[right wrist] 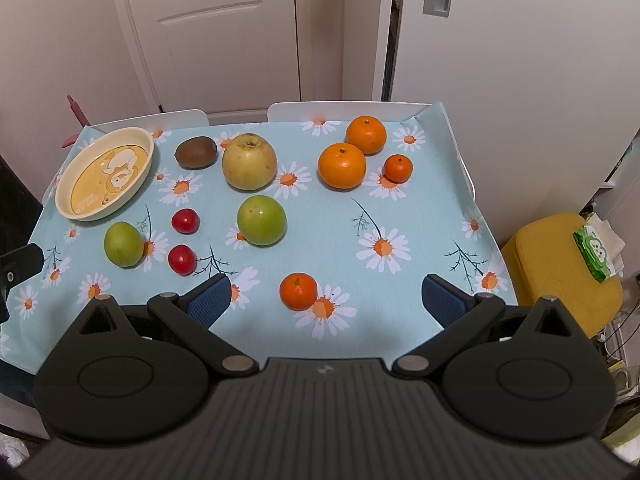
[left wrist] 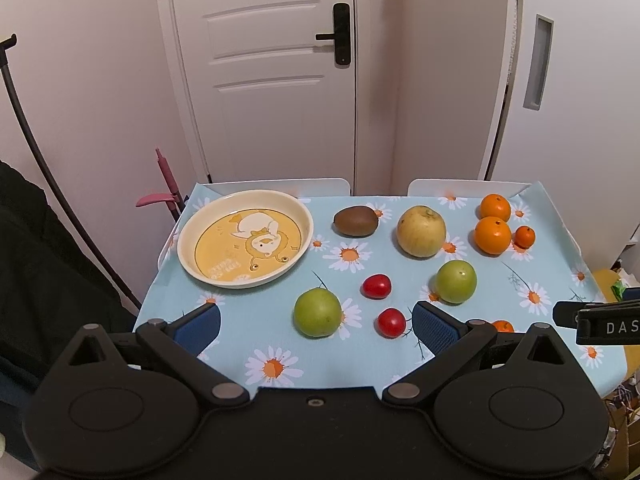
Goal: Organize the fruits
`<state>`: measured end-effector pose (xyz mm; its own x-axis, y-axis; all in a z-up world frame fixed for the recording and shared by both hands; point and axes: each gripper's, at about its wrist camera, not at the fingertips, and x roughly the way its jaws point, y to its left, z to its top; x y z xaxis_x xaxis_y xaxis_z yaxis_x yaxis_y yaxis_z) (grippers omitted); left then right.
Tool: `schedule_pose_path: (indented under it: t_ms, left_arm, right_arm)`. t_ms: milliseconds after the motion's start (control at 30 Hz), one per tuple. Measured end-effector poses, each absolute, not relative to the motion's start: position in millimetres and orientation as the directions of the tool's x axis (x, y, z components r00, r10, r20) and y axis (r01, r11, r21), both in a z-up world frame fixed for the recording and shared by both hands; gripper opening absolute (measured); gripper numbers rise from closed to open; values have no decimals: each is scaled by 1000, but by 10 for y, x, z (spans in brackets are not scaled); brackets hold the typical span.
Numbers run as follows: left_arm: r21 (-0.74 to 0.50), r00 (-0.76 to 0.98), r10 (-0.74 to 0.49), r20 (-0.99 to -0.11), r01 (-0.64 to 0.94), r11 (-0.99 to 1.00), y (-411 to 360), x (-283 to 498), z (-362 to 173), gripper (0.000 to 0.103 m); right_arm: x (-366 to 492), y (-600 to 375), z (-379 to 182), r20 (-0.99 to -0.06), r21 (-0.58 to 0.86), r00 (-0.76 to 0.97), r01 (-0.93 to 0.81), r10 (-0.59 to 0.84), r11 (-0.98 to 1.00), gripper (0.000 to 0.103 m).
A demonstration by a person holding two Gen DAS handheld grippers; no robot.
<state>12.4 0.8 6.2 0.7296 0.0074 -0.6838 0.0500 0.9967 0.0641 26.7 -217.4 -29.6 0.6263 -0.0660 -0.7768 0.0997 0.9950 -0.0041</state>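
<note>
A cream plate (left wrist: 188, 236) (right wrist: 64, 200) with a yellow cartoon centre sits empty at the table's far left. Loose on the daisy cloth lie a kiwi (left wrist: 356, 221) (right wrist: 196, 153), a yellow apple (left wrist: 421, 231) (right wrist: 249, 161), two green apples (left wrist: 318, 313) (left wrist: 456, 281), two red cherry tomatoes (left wrist: 376, 286) (left wrist: 392, 322), two oranges (right wrist: 342, 165) (right wrist: 366, 135) and a small mandarin (right wrist: 398, 168). Another mandarin (right wrist: 298, 291) lies just ahead of my right gripper (right wrist: 326, 300), which is open. My left gripper (left wrist: 318, 326) is open around the near green apple and tomato, hovering above them.
The table (right wrist: 400, 216) carries a light blue daisy cloth. White chair backs (right wrist: 340, 110) stand at its far edge before a white door (left wrist: 264, 68). A yellow stool (right wrist: 560, 268) with a green packet stands to the right. A dark garment and cable hang at the left.
</note>
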Motion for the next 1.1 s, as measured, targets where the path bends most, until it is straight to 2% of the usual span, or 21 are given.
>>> schedule_pose_path:
  t_ms: [1100]
  left_arm:
    - [62, 736, 9, -677, 45, 997, 51, 123, 102, 103]
  right_arm:
    - [281, -2151, -265, -774, -2, 630, 97, -63, 995, 103]
